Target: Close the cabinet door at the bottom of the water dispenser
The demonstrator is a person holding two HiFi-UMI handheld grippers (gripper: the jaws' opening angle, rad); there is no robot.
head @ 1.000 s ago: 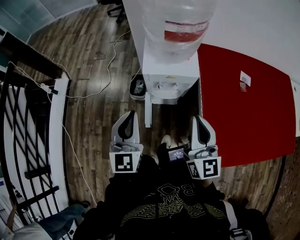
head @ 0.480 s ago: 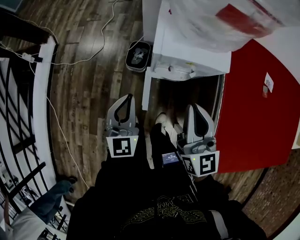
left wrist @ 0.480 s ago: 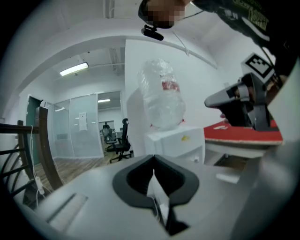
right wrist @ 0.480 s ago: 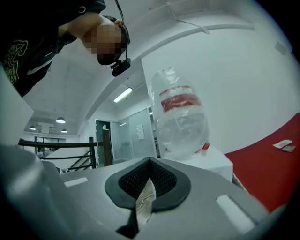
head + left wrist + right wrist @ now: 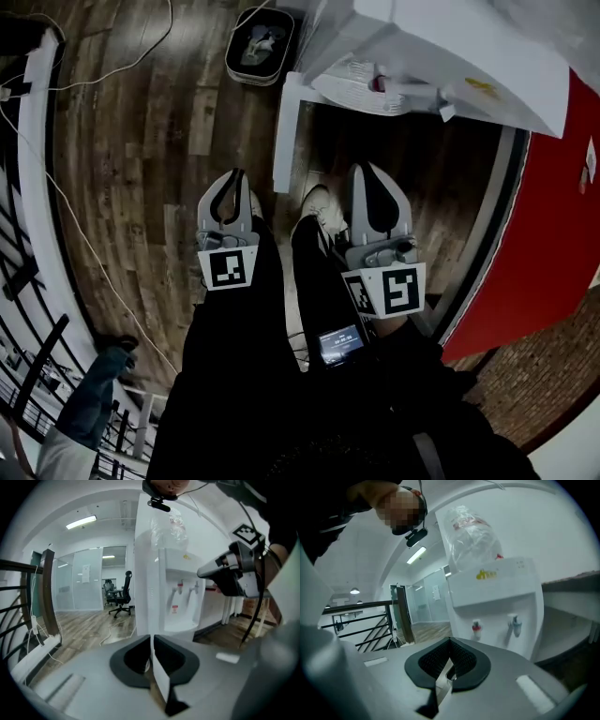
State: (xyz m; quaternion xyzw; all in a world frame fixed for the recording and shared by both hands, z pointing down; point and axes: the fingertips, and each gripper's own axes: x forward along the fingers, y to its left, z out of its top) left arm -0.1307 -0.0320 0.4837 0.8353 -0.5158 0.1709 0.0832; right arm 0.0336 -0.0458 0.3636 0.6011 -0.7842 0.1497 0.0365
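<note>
The white water dispenser [image 5: 450, 66] stands at the top right of the head view, with a clear bottle [image 5: 471, 536] on top. Its bottom cabinet door [image 5: 286, 131] stands open, a thin white panel pointing out over the floor beside the dark cabinet opening [image 5: 403, 150]. My left gripper [image 5: 228, 176] is shut and empty, just left of the door's free edge. My right gripper [image 5: 367, 169] is shut and empty in front of the opening. In the left gripper view the jaws [image 5: 152, 637] meet below the dispenser [image 5: 173, 597]. In the right gripper view the jaws [image 5: 450, 642] meet below the taps [image 5: 494, 626].
A black bin [image 5: 260, 45] sits on the wood floor left of the dispenser. A white cable [image 5: 56, 197] and a black railing [image 5: 28, 309] run along the left. A red wall panel [image 5: 553, 216] is at the right. The person's shoe [image 5: 319, 211] is between the grippers.
Both grippers have come down toward the floor in front of the dispenser, still shut. The head view has dropped closer, so the open door and cabinet fill more of the top.
</note>
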